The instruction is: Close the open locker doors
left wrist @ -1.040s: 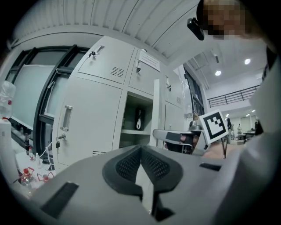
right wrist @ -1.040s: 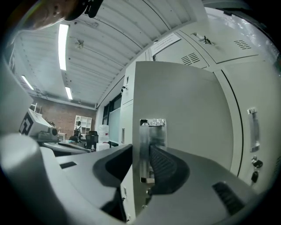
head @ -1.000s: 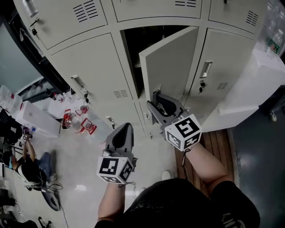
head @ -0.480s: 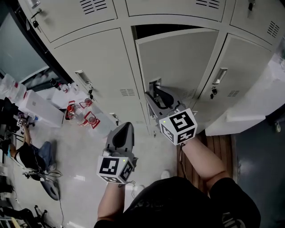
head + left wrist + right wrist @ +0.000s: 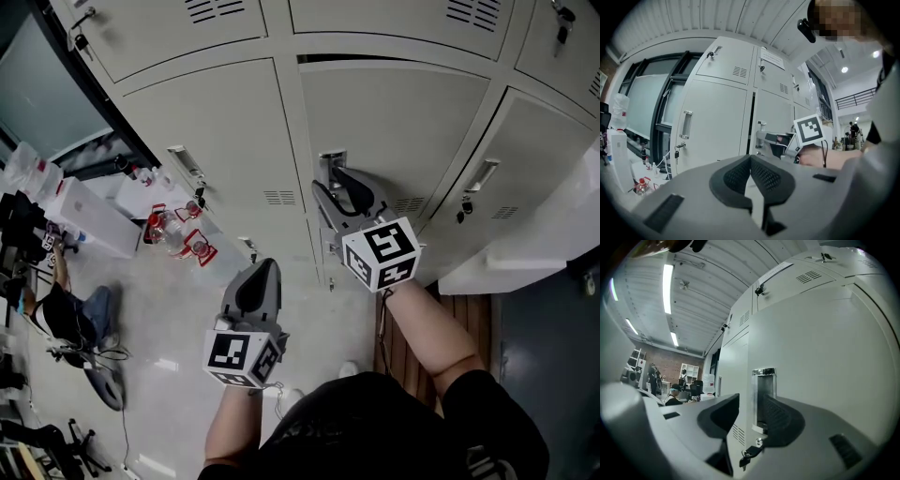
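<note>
- The locker door (image 5: 403, 122) lies almost flush, straight ahead of the right hand-held gripper (image 5: 330, 184). Only a thin dark gap shows along its top edge.
- Its recessed handle (image 5: 763, 397) stands between that gripper's tips, with a key (image 5: 749, 453) just below.
- The right jaws are apart and have just been opening. The forearm reaches level at the door.
- The left hand-held gripper (image 5: 262, 272) hangs nearer the person, jaws together and empty, with open floor (image 5: 178, 347) beneath.

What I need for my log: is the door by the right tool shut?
Nearly shut: the locker door shows a thin dark gap along its top edge.
</note>
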